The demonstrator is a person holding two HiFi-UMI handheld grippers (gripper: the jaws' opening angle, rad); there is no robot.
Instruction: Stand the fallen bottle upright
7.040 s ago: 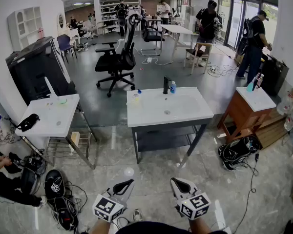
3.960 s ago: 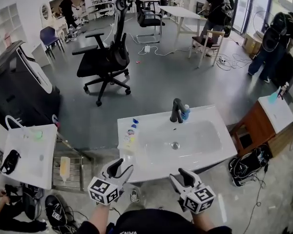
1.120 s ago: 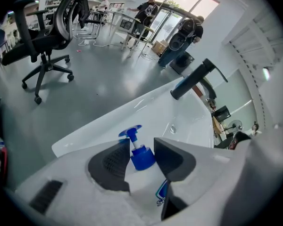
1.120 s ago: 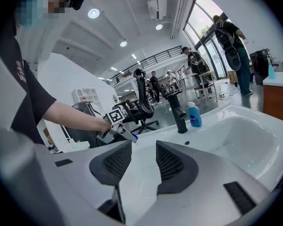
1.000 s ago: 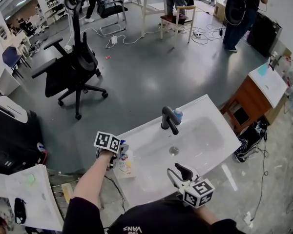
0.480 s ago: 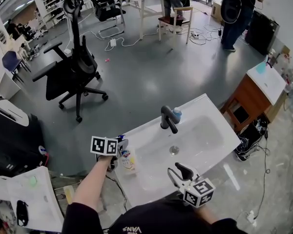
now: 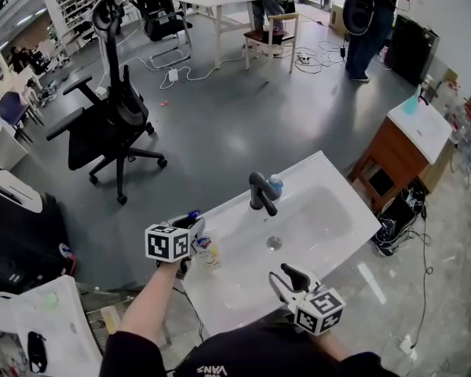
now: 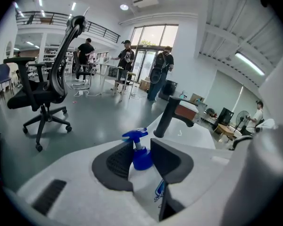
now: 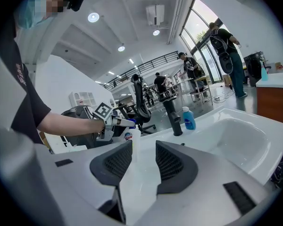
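Head view: left gripper is clamped on the spray bottle by its blue-capped neck. The bottle is close to upright at the left edge of the washbasin top, toward the far-left corner. Can't tell if its base rests on the top. Right gripper is over the near edge, jaws apart, nothing in them. The black faucet stands at the far edge with a small blue bottle just beside it.

Left gripper view: the jaws have just been closing and are now narrow, pads against the blue collar of the bottle. Trigger head pokes up between them.

Right gripper view: jaws wide, only bare top between the pads. Beyond them the bottle stands about vertical in the left gripper.
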